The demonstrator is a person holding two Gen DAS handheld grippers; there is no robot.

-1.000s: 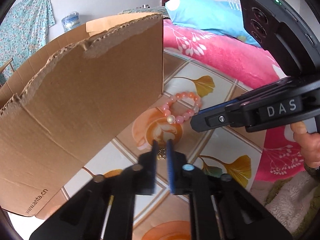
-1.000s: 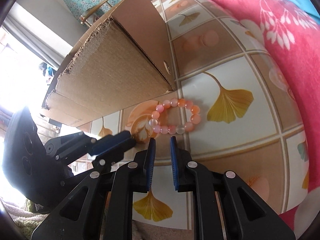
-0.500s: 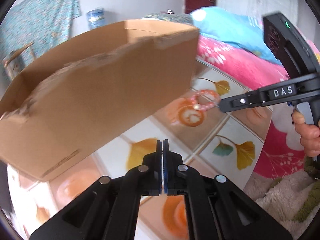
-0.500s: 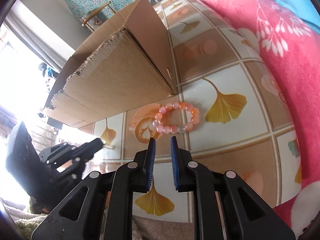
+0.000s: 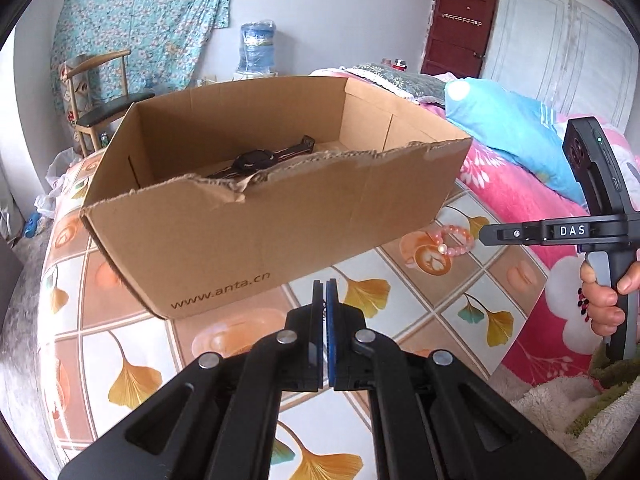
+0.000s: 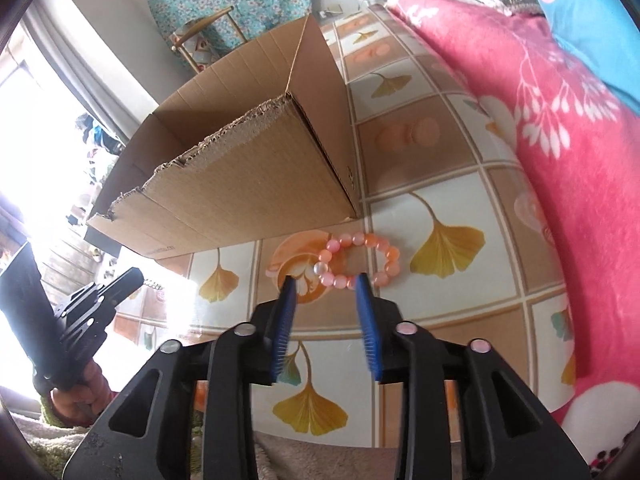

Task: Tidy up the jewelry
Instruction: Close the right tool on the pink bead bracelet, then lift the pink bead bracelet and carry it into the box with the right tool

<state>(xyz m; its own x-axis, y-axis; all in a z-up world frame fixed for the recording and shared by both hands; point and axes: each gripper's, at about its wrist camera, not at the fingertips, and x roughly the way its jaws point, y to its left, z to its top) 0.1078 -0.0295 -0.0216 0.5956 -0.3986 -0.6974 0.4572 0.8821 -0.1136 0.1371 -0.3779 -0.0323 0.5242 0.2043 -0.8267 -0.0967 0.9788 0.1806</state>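
Observation:
A pink bead bracelet (image 6: 362, 258) lies on the patterned mat beside the corner of an open cardboard box (image 5: 280, 216); it also shows in the left wrist view (image 5: 454, 240). My right gripper (image 6: 326, 286) is open, its blue pads on either side of the bracelet's near edge, just short of it. My left gripper (image 5: 325, 292) is shut on something small and thin that I cannot make out, raised in front of the box's near wall. A dark watch (image 5: 256, 160) lies inside the box.
A pink floral blanket (image 6: 560, 160) and a blue pillow (image 5: 516, 132) lie to the right. A wooden chair (image 5: 96, 100) and a water bottle (image 5: 256, 48) stand behind the box. Fluffy rug (image 5: 580, 412) at the near edge.
My left gripper closed near the mat, then rose and drew back, so the box interior shows. My right gripper opened from nearly shut and moved closer to the bracelet.

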